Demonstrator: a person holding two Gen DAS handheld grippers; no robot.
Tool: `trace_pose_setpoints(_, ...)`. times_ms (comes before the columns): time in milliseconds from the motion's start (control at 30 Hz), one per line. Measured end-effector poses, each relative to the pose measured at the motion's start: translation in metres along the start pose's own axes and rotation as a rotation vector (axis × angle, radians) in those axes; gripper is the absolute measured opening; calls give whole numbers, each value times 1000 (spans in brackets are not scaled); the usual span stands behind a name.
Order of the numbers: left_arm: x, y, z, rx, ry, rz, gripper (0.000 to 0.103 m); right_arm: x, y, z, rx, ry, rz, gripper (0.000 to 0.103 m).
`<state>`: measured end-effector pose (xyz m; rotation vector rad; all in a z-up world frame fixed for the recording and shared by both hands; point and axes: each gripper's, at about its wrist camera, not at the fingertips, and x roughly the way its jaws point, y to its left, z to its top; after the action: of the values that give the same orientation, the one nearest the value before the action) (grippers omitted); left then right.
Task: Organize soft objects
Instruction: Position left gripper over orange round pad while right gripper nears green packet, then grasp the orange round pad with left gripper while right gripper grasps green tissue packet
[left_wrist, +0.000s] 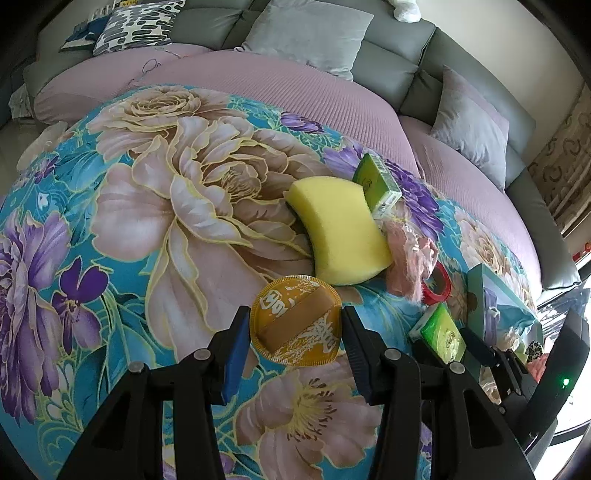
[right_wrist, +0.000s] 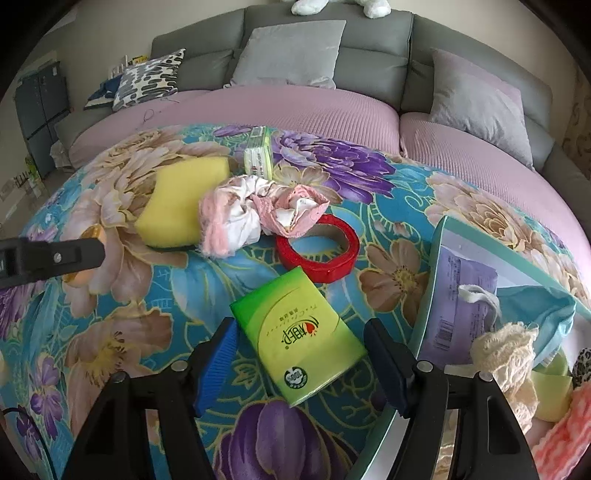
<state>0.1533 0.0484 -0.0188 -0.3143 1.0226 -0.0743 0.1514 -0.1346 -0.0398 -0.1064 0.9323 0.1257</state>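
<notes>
Soft things scattered on a floral blanket (right_wrist: 110, 332) over a sofa (right_wrist: 332, 44).

The box (right_wrist: 439, 236), cut off at right, holds cloths and a purple packet. Left gripper (left_wrist: 295, 332) gapes wide around the orange pad (left_wrist: 295, 321); right gripper (right_wrist: 299, 350) gapes wide around the green tissue pack (right_wrist: 299, 332).

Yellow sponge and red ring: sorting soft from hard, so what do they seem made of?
The yellow sponge looks like matte open-pore foam with rounded edges. The red ring looks like a cardboard-cored tape roll: glossy, wrinkled red outside, brown inside, probably stiff.
</notes>
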Motion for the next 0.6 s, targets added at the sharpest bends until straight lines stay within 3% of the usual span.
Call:
trace_pose_setpoints(200,1,-1,0,4,4,-10,50,2,6,-1,-4,28,15,72)
trace_pose_setpoints(233,1,-1,0,4,5,-10,50,2,7,-2,1,30,23,69)
trace_pose_setpoints(267,1,-1,0,4,5,-11,50,2,8,-3,3,35,28,57)
trace_pose_setpoints(300,1,0,0,3,5,-10,50,3,9,-5,1,44,30,56)
trace_pose_setpoints(600,2,-2,-1,10,9,-5,50,-4,15,-8,22,26,43,54)
